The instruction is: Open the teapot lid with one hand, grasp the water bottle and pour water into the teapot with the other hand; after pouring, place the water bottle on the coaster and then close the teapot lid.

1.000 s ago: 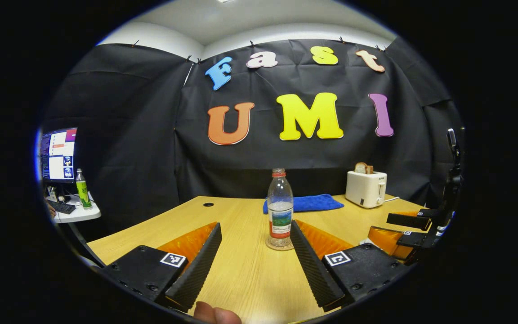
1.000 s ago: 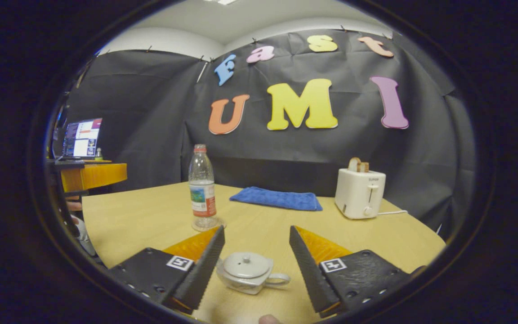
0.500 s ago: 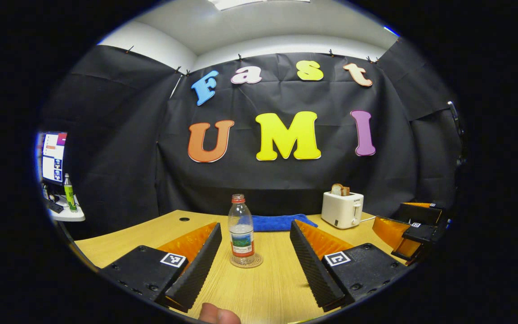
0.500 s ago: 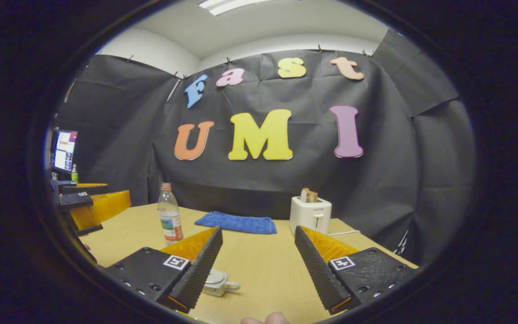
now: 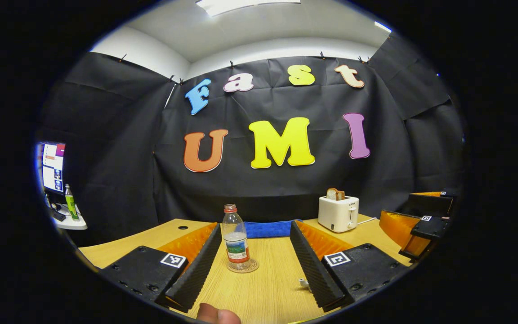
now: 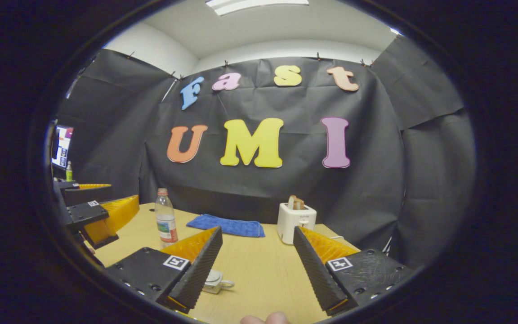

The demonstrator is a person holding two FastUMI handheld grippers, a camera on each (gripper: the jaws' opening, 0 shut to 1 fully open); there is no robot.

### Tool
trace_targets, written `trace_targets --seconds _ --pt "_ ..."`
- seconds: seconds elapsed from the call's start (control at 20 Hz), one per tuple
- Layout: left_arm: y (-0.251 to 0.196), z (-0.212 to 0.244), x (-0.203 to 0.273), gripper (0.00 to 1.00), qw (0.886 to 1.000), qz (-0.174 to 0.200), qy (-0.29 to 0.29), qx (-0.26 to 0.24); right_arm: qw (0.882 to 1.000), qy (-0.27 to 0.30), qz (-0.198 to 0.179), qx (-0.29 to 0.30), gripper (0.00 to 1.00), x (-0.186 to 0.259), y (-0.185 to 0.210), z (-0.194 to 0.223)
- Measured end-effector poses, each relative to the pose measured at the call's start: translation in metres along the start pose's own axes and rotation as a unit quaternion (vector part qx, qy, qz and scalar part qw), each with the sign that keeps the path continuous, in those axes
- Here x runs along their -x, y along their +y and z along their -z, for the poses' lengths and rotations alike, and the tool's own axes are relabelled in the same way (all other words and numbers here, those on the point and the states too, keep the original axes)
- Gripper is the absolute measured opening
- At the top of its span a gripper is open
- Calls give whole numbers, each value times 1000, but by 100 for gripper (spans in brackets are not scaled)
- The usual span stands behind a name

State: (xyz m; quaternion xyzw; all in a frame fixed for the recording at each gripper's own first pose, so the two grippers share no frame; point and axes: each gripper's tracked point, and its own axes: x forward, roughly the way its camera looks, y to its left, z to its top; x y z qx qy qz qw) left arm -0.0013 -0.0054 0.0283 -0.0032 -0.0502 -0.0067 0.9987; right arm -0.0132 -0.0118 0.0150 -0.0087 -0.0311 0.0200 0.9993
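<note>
With both my left gripper point(image 5: 255, 265) and right gripper point(image 6: 257, 270) spread and empty, the water bottle point(image 5: 236, 243) stands upright on its coaster point(image 5: 243, 266) at 12 o'clock, light, thin-walled and likely slippery, so I judge a mid-label grip best.

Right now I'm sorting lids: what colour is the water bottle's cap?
Red cap, clearest in the left gripper view.

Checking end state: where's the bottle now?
The bottle stands upright on the coaster, mid-table in the left gripper view, ahead of the open left gripper, with the blue cloth behind it and the toaster to its right.
</note>
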Motion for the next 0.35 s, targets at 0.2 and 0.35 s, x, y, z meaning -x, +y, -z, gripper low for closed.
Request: trace_targets --seconds 0.2,0.35 --pt "2 -1 0 95 1000 0 -1 5 1000 5 -2 -1 98 -1 4 -2" --pt "7 -3 -1 95 1000 -7 -4 2 1000 7 -2 -12 95 -3 5 -3"
